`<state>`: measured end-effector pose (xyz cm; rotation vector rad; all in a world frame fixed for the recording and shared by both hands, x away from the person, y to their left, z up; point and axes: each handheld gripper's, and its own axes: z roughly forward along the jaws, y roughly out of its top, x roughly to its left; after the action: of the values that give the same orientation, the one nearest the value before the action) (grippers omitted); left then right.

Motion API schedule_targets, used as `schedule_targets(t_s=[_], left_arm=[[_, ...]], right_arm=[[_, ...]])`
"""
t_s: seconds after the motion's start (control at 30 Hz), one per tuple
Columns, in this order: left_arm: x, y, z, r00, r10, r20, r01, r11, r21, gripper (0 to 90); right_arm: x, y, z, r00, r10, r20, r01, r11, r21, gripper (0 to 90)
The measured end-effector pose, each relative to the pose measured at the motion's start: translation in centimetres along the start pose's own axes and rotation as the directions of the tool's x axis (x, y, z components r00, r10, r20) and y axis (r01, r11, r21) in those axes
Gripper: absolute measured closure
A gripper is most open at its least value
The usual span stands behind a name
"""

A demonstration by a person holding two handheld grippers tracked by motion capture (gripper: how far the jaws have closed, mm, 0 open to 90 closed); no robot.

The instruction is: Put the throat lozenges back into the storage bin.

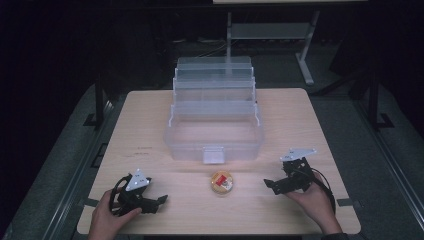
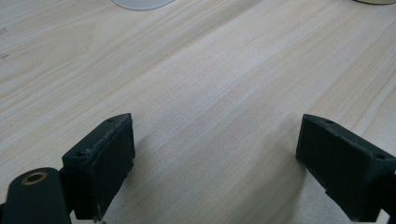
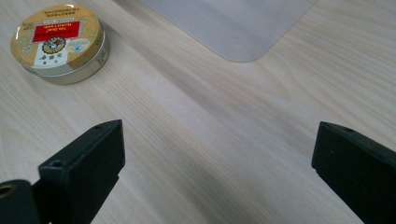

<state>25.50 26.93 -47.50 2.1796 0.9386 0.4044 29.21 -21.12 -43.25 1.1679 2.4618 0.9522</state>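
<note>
Left gripper: my left gripper (image 1: 161, 200) rests low at the near-left of the table (image 1: 145, 125), jaws spread wide with nothing between them. In the left gripper view the pads (image 2: 114, 154) frame bare wood.

Tin: the round tin (image 1: 221, 182) lies flat, lid up, on the table between my two hands, just in front of the clear box and apart from it. It has a red and gold label. Being round, it has no long axis to line up with; the side wall can be taken from any direction.

Clear box: the tiered clear box (image 1: 215, 140) stands open at mid-table with its latch facing me, right behind the tin.

Right gripper: my right gripper (image 1: 268, 184) sits at the near-right, jaws also wide and empty, pointing inward across the table.

Which way the tin lies: to the right of my left gripper and to the left of my right one. I judge the right gripper a little nearer, and its jaws already point roughly that way.

What each view adds: the right gripper view catches the tin (image 3: 60, 43) up and left of my jaws, off their line, with a rounded corner of the box (image 3: 233, 28) beyond. The left gripper view gives just slivers at its top edge, too little to identify. The high view alone shows both hands and the gap on each side.
</note>
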Motion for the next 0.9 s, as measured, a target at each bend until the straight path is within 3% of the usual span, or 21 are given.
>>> schedule_targets(t_s=[0.9], left_arm=[[0.0,0.0,0.0,1.0000,0.000,-0.001,0.000,1.0000,0.000,10.8]], right_arm=[[2.1,2.7,1.4,0.9959,-0.078,-0.045,0.079,0.997,0.001,3.4]])
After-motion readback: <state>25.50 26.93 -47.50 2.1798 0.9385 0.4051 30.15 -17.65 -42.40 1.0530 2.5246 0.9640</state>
